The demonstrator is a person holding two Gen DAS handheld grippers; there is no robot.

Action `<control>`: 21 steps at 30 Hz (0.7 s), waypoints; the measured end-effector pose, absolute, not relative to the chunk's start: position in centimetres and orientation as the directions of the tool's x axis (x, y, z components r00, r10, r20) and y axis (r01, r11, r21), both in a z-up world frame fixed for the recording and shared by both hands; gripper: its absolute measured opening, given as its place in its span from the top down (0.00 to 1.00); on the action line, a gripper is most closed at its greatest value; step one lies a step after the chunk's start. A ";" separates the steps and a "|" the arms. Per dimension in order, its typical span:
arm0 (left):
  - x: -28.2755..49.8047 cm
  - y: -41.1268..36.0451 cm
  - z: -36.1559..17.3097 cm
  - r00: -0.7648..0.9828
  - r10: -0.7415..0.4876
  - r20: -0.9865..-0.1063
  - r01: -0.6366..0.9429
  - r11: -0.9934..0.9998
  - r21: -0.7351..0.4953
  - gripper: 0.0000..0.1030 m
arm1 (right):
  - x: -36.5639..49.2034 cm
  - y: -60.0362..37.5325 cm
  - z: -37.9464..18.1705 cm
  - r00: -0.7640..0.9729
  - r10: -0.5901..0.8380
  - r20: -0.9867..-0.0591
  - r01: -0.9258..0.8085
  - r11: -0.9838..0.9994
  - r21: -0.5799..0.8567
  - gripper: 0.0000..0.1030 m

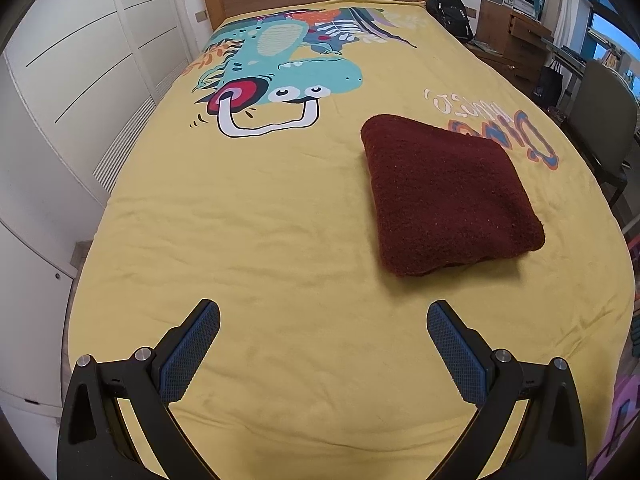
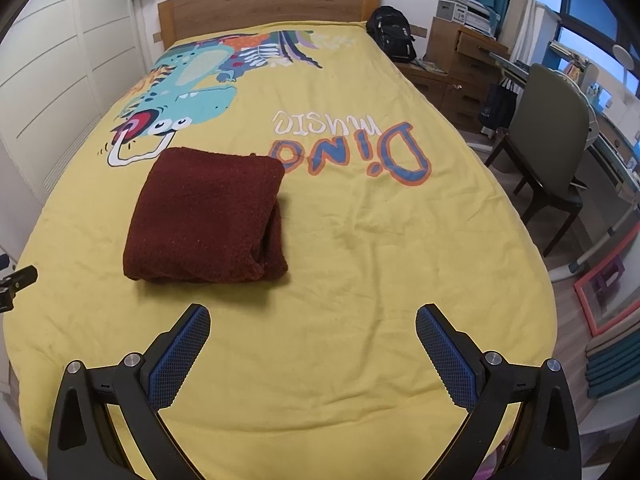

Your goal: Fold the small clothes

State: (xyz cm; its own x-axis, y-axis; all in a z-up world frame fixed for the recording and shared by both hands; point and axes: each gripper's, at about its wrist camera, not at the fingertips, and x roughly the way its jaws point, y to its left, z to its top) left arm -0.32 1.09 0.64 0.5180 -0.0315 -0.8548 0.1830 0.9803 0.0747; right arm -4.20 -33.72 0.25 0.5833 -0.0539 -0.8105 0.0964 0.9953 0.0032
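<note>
Left wrist view: the left gripper (image 1: 323,312) hovers over the yellow bedspread (image 1: 256,240), fingers spread wide and empty; the folded maroon garment (image 1: 448,196) lies ahead to its right. Right wrist view: the right gripper (image 2: 313,317) is likewise wide and empty, the garment (image 2: 204,216) ahead-left, and the "Dino music" print (image 2: 352,148) shows whole.

Maroon garment (image 1: 448,196), dinosaur-printed yellow bedspread (image 1: 248,240)

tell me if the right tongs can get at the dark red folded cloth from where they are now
Probably yes. The right tongs are open and empty, and only bare yellow bedspread lies between them and the dark red folded cloth, which sits ahead to their left.
</note>
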 end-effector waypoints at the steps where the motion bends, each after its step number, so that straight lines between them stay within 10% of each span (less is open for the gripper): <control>1: -0.4 1.1 0.6 0.518 -0.034 -0.855 0.183 0.980 0.073 0.01 | -4.2 -33.7 0.2 0.583 -0.055 -0.811 0.097 0.995 0.003 0.01; 21: -0.8 0.5 0.5 0.510 -0.037 -0.859 0.190 0.979 0.071 0.01 | -4.4 -33.8 -0.2 0.569 -0.062 -0.820 0.099 0.995 -0.006 0.01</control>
